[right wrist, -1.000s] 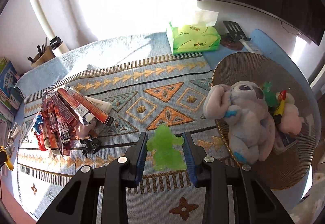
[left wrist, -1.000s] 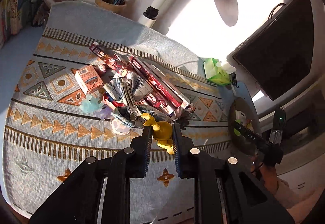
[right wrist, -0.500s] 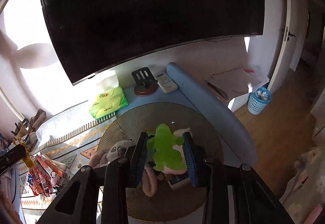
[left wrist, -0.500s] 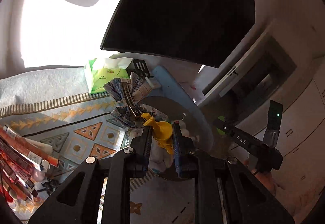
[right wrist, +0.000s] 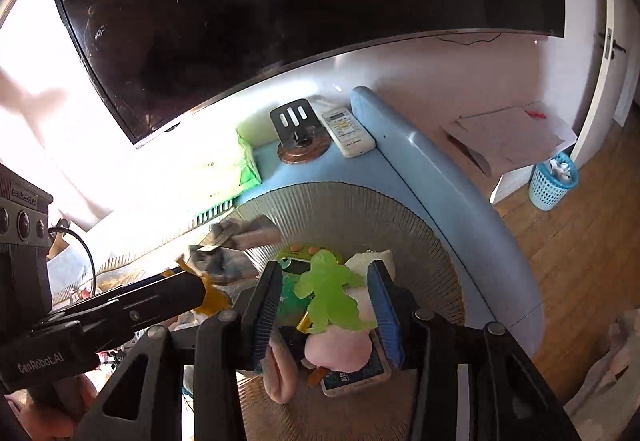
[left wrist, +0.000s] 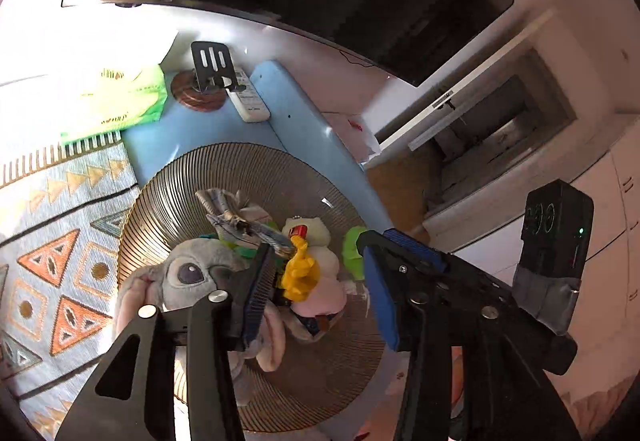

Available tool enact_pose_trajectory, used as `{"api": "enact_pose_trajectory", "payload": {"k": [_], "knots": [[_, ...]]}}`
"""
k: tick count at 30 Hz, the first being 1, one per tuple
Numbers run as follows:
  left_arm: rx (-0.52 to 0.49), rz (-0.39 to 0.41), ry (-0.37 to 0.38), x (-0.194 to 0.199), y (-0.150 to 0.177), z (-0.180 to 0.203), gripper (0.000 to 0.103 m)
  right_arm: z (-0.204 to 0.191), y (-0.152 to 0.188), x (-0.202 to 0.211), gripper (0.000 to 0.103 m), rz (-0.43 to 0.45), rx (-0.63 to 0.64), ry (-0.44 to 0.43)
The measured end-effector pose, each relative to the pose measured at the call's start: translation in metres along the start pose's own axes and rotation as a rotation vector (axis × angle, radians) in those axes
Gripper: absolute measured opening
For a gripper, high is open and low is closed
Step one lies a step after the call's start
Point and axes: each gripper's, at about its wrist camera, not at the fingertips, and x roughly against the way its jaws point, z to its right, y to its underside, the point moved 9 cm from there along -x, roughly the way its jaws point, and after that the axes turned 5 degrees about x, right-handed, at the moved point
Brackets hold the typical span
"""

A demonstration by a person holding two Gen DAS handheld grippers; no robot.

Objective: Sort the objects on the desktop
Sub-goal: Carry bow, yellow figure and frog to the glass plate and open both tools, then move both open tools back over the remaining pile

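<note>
Both grippers hang over the round ribbed basket (left wrist: 192, 181), which holds a grey plush toy (left wrist: 188, 273) and a pink-white plush (left wrist: 324, 281). My left gripper (left wrist: 316, 277) is open. The yellow duck clip (left wrist: 300, 273) with its plaid bow (left wrist: 240, 221) lies loose between its pads, on the toys. My right gripper (right wrist: 326, 301) is open too. The green translucent figure (right wrist: 328, 297) sits between its pads without touching them, resting on the pink plush (right wrist: 340, 349). The basket rim (right wrist: 400, 213) also shows in the right wrist view.
A green tissue pack (left wrist: 116, 101), a phone stand on a wooden disc (left wrist: 204, 93) and a white remote (left wrist: 250, 101) stand behind the basket under a large dark screen (right wrist: 300, 9). The patterned mat (left wrist: 52, 241) lies left. The blue table edge (right wrist: 460, 209) runs right.
Both grippers carried their toys from the mat to over the basket, then opened. The duck clip and the green figure now lie loose on the plush toys.
</note>
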Motion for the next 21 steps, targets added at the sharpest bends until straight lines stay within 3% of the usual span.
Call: {"api": "enact_pose_trajectory", "payload": {"k": [1,2,5,7,10,13,14,19,21], "knots": [[0.037,-0.001,0.029,0.002,0.003,-0.002,0.066,0.000,0.006,0.000,0.045,-0.008,0.002,-0.006],[0.062,-0.005,0.044,0.003,0.007,-0.005,0.070,-0.001,0.012,-0.001,0.046,-0.026,0.001,-0.016],[0.132,-0.052,0.027,0.017,0.027,-0.015,0.072,-0.010,0.037,-0.004,0.046,-0.119,-0.033,-0.103],[0.188,-0.049,0.044,0.038,0.042,-0.021,0.072,-0.024,0.050,0.000,0.046,-0.136,-0.013,-0.137],[0.214,-0.009,-0.024,0.077,0.064,-0.039,0.072,-0.065,0.063,0.007,0.046,-0.149,0.104,-0.199],[0.250,0.045,-0.143,0.122,0.088,-0.070,0.073,-0.117,0.080,0.005,0.050,-0.208,0.169,-0.321],[0.286,0.058,-0.177,0.136,0.096,-0.086,0.075,-0.135,0.086,0.001,0.053,-0.236,0.170,-0.368],[0.425,0.159,-0.365,0.216,0.135,-0.160,0.082,-0.227,0.134,-0.023,0.103,-0.412,0.227,-0.534],[0.447,0.195,-0.449,0.251,0.150,-0.186,0.089,-0.254,0.149,-0.036,0.103,-0.456,0.244,-0.526]]}}
